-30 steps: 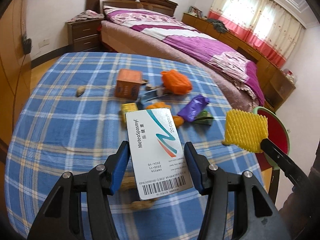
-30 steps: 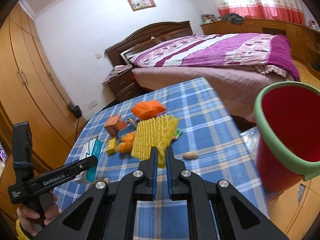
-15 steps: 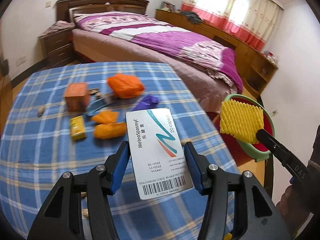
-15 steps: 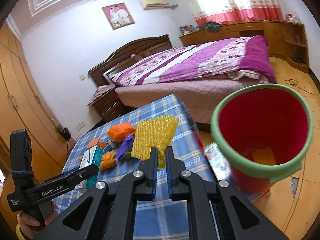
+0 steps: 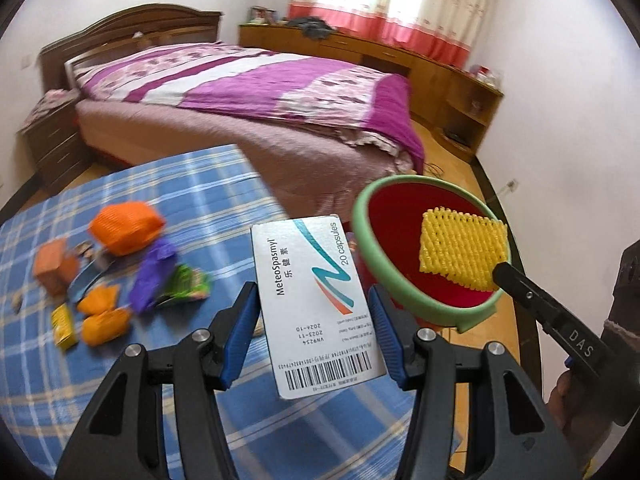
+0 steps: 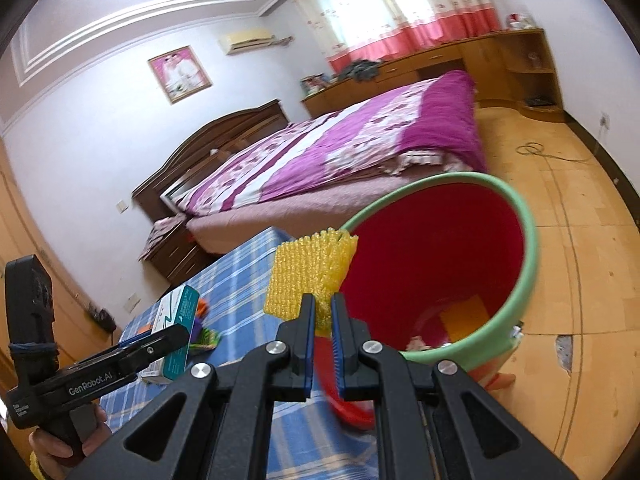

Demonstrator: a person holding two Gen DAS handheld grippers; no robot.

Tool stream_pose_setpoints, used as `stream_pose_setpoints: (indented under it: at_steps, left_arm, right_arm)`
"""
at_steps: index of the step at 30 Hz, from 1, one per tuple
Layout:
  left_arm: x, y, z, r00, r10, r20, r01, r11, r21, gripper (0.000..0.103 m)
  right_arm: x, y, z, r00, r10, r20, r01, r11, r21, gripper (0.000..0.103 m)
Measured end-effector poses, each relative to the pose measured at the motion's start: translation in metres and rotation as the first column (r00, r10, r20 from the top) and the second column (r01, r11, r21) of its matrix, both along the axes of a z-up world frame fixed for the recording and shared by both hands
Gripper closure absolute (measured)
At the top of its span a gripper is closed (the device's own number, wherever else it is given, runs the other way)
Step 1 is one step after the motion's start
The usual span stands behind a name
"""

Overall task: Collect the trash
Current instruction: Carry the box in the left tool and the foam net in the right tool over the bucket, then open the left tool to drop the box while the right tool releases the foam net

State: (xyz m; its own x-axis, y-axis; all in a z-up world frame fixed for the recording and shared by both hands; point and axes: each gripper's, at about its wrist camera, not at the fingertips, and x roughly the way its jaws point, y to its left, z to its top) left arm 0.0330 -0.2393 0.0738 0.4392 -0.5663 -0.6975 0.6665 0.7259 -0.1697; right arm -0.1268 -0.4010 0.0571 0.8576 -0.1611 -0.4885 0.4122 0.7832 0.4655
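My left gripper (image 5: 312, 300) is shut on a white medicine box (image 5: 316, 300) and holds it above the right edge of the blue checked table (image 5: 120, 380), just left of the red bin with a green rim (image 5: 400, 292). My right gripper (image 6: 323, 308) is shut on a yellow foam net (image 6: 308, 276); in the left wrist view the net (image 5: 460, 252) hangs over the bin's mouth. The bin (image 6: 528, 264) holds an orange scrap (image 6: 464, 316). The box also shows in the right wrist view (image 6: 176, 320).
Loose trash lies on the table: an orange net (image 5: 124, 228), a purple wrapper (image 5: 154, 272), a green wrapper (image 5: 188, 284), orange scraps (image 5: 104, 320), a small yellow box (image 5: 64, 324) and a brown box (image 5: 54, 264). A bed (image 5: 248, 96) stands beyond.
Both grippers have swung right, from over the table toward the bin. The yellow net now hangs over the bin's mouth and the medicine box is beside the rim.
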Motion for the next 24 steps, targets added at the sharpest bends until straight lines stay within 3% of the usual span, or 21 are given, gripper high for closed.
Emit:
stream_pose_setpoints:
  at_steps: [7,19,24]
  left_arm:
    - [-0.008,-0.051,-0.005,0.995,-0.1,-0.002,0.1,0.995,0.018,0.046]
    - [-0.007,-0.108,-0.021,0.982,-0.184,-0.03,0.185,0.982,0.045,0.046]
    - [-0.007,-0.122,-0.023,0.978,-0.21,0.007,0.209,0.976,0.059,0.046]
  right_arm:
    - [-0.017,-0.032,-0.008,0.996,-0.084,-0.007,0.084,0.996,0.025,0.093]
    - [-0.03,-0.067,-0.02,0.982,-0.184,-0.044,0.185,0.982,0.021,0.092]
    - [-0.03,-0.073,-0.023,0.977,-0.208,-0.051,0.209,0.978,0.015,0.09]
